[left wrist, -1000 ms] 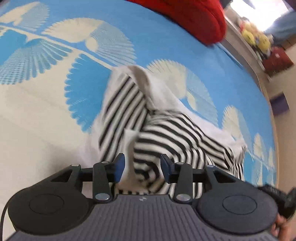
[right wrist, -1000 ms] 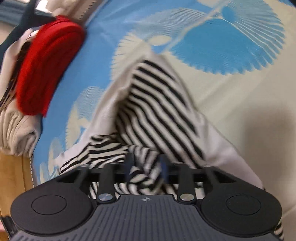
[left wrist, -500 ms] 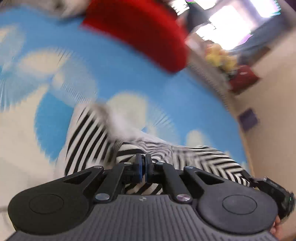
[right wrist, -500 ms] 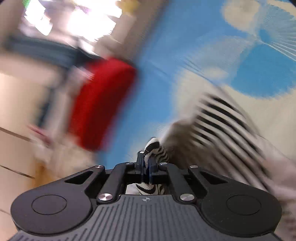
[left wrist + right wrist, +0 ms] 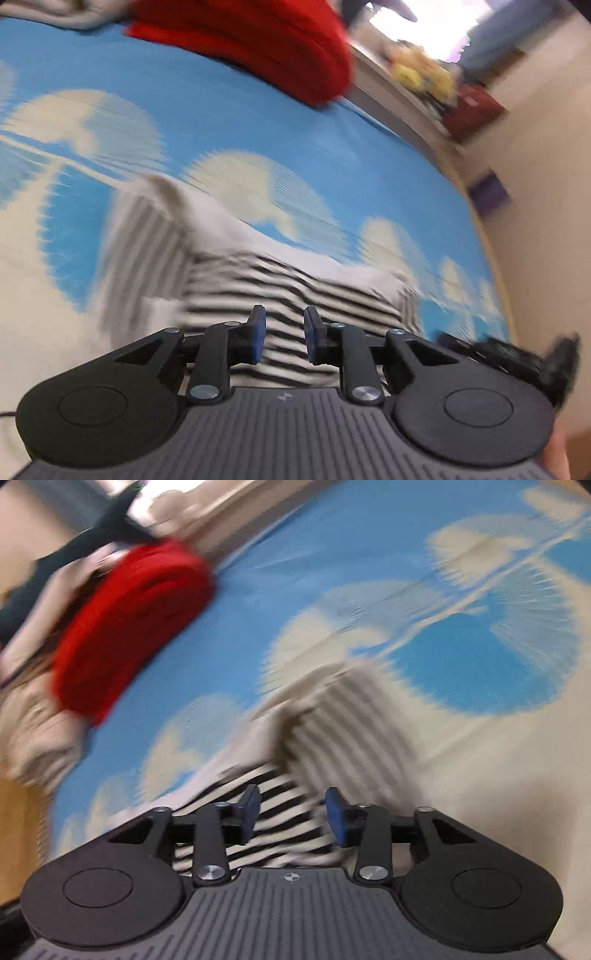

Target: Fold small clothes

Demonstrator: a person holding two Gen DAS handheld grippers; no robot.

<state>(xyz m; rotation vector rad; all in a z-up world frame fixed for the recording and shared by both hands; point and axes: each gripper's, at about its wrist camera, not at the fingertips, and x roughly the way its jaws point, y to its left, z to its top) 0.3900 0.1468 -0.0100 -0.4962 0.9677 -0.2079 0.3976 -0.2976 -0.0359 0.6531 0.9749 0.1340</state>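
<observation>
Both grippers, left gripper (image 5: 284, 334) and right gripper (image 5: 292, 816), were opening, pads clear of the striped garment (image 5: 295, 295); withdrawing straight back would likely spare the fold.

Rumpled striped garment (image 5: 288, 295) on bedspread (image 5: 258, 122)

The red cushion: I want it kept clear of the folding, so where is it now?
The red cushion lies at the far edge of the blue patterned sheet, top centre in the left wrist view, upper left in the right, well beyond the striped garment.
</observation>
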